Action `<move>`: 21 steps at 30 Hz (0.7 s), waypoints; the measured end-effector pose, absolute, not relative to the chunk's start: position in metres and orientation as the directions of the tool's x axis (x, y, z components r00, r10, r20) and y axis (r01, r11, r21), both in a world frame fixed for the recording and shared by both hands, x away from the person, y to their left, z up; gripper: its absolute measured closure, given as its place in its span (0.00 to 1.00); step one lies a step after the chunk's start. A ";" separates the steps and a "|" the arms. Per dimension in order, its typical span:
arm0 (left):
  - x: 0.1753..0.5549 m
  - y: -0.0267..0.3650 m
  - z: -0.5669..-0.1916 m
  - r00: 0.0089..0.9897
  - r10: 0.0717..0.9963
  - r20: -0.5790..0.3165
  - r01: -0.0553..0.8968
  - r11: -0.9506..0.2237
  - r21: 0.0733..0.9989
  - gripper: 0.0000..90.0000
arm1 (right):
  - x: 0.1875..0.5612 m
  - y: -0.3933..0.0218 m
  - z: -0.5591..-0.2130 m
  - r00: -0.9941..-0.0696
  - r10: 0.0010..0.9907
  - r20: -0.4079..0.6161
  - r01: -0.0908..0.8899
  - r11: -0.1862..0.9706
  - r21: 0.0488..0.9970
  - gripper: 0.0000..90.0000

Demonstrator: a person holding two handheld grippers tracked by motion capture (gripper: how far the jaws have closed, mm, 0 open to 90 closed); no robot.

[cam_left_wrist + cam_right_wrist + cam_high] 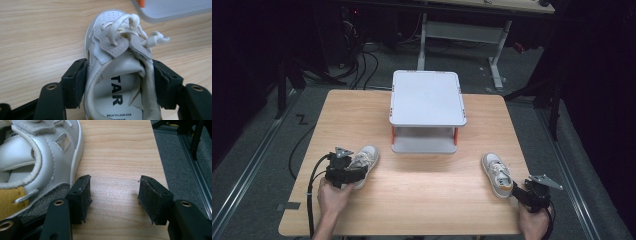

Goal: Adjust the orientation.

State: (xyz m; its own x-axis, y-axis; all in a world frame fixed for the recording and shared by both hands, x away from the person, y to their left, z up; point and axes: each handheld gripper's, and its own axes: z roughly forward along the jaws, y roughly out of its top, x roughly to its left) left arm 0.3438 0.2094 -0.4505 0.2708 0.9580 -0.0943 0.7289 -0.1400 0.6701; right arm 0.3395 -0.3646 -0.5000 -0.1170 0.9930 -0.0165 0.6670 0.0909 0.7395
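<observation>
On the light wooden table [422, 185] the left tool [346, 172] is clamped on the heel end of a small white lace-up sneaker [364, 161], its black pads pressed against both sides of the collar. The left gripper view looks straight into that shoe [117, 75]: printed insole, suede lace flaps, knotted cream laces, toe pointing away from the tool. Just beyond the toe lies the corner of a grey two-tier plastic shelf with orange posts [172, 8]; from the high view it [427, 100] stands at the table's far middle, ahead of both tools.

The right tool [532, 192] is released, jaws spread over bare wood [113, 192]. A second white sneaker with a yellow heel lining [497, 172] lies just beside it, on its inner side; the right gripper view shows the shoe's grey heel [37, 170] touching the outside of the near jaw, not between the pads.
</observation>
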 end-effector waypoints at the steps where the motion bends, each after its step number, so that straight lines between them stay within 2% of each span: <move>1: 0.342 0.205 -0.449 0.278 0.956 -0.097 0.729 -0.144 0.670 0.40 | 0.340 -0.365 -0.500 -0.117 0.993 -0.017 0.667 0.091 0.740 0.48; 10: 0.335 0.160 -0.441 0.346 0.929 -0.128 0.715 -0.173 0.677 0.40 | 0.340 -0.365 -0.500 -0.117 0.993 -0.016 0.667 0.091 0.740 0.48; 21: 0.341 0.107 -0.446 0.397 0.910 -0.121 0.711 -0.221 0.668 0.40 | 0.340 -0.365 -0.500 -0.117 0.993 -0.016 0.667 0.091 0.739 0.48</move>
State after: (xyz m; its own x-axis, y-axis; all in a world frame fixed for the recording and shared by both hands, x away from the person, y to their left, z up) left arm 0.3408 0.1067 -0.4458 0.3965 0.9100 -0.1210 0.7108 -0.2209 0.6678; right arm 0.3395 -0.3646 -0.5000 -0.1173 0.9930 -0.0164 0.6670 0.0910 0.7395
